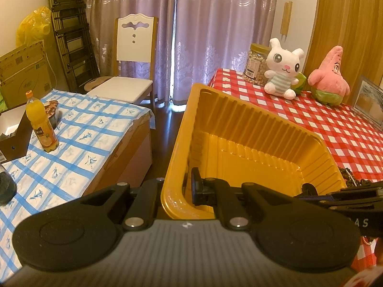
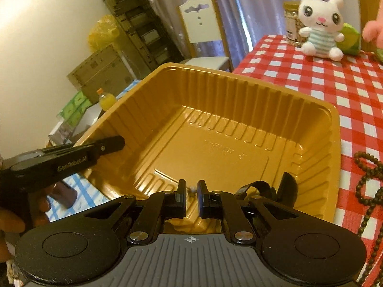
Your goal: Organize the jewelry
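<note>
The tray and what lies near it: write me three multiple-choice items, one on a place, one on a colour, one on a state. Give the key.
1. Where does the dark bead string lie?
A. Inside the tray
B. On the red checked cloth, to the right of the tray
C. On the white chair

2. What colour is the tray?
A. Golden yellow
B. Blue
C. White

3. What is the left gripper doing?
A. Hanging open above the cloth
B. Holding a bottle
C. Clamped on the tray's wall

Key:
1 B, the dark bead string lies on the red checked cloth.
2 A, the tray is golden yellow all over.
3 C, the left gripper has one finger inside the wall and the other outside.
</note>
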Motion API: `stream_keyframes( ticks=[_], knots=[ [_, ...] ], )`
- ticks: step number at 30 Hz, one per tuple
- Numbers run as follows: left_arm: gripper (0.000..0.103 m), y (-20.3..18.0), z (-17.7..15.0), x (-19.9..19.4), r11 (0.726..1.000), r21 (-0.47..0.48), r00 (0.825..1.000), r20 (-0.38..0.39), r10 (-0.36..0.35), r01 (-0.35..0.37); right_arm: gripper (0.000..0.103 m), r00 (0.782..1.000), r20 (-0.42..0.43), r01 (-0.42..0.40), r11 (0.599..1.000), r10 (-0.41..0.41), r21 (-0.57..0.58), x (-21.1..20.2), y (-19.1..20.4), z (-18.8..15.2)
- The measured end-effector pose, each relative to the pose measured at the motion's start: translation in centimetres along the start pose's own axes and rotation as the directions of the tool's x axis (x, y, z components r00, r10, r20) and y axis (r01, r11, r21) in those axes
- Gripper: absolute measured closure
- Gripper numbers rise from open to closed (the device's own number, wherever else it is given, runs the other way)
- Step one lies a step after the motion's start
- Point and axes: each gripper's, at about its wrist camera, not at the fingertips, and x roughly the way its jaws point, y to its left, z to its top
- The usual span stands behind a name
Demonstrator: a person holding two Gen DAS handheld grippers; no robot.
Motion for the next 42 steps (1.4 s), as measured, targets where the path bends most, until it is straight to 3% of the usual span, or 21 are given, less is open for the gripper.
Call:
stream_keyframes(
  ticks=[3, 4, 11, 15, 23, 25, 27, 30, 42],
  knots=[
    [0.095, 0.0, 0.2, 0.1, 1.000, 0.000, 1.000, -0.001, -0.002, 0.002, 0.064, 0.999, 0.040, 0.002, 1.000, -0.002, 0.012, -1.1, 0.0, 0.1],
    [0.095, 0.1, 0.3, 0.2, 1.000, 0.002, 1.000, 0.000, -0.002, 0.002, 0.062, 0.998, 0.055, 0.003, 1.000, -0.004, 0.016, -1.5, 0.0, 0.1],
    [0.095, 0.1, 0.5, 0.4, 1.000, 0.007, 1.000, -0.004, 0.001, -0.001, 0.061, 0.988, 0.147, 0.044, 0.995, -0.057, 0.087, -5.8, -1.7, -0.2],
    [0.096, 0.2, 0.4, 0.5, 1.000, 0.003, 1.000, -0.006, 0.003, -0.003, 0.061, 0.974, 0.162, 0.137, 0.981, -0.159, 0.137, -8.8, -3.9, -2.1],
    [0.095, 0.3, 0.3, 0.6, 1.000, 0.006, 1.000, -0.014, -0.003, 0.003, 0.061, 0.936, 0.067, 0.324, 0.922, -0.345, 0.214, -12.9, -8.7, -7.1],
    [0.095, 0.3, 0.3, 0.6, 1.000, 0.007, 1.000, -0.016, -0.003, 0.004, 0.063, 0.927, 0.042, 0.357, 0.912, -0.372, 0.204, -13.2, -9.3, -8.0],
    [0.095, 0.3, 0.3, 0.6, 1.000, 0.010, 1.000, -0.015, -0.003, 0.003, 0.075, 0.924, 0.023, 0.370, 0.906, -0.383, 0.206, -13.2, -9.7, -8.8],
    [0.095, 0.3, 0.2, 0.6, 1.000, 0.018, 1.000, -0.013, -0.002, 0.002, 0.081, 0.918, 0.009, 0.388, 0.903, -0.396, 0.182, -12.9, -9.9, -9.5],
    [0.095, 0.3, 0.3, 0.6, 1.000, 0.015, 1.000, -0.016, -0.004, 0.004, 0.097, 0.881, -0.027, 0.473, 0.880, -0.472, 0.036, -9.9, -9.4, -9.5]
  ],
)
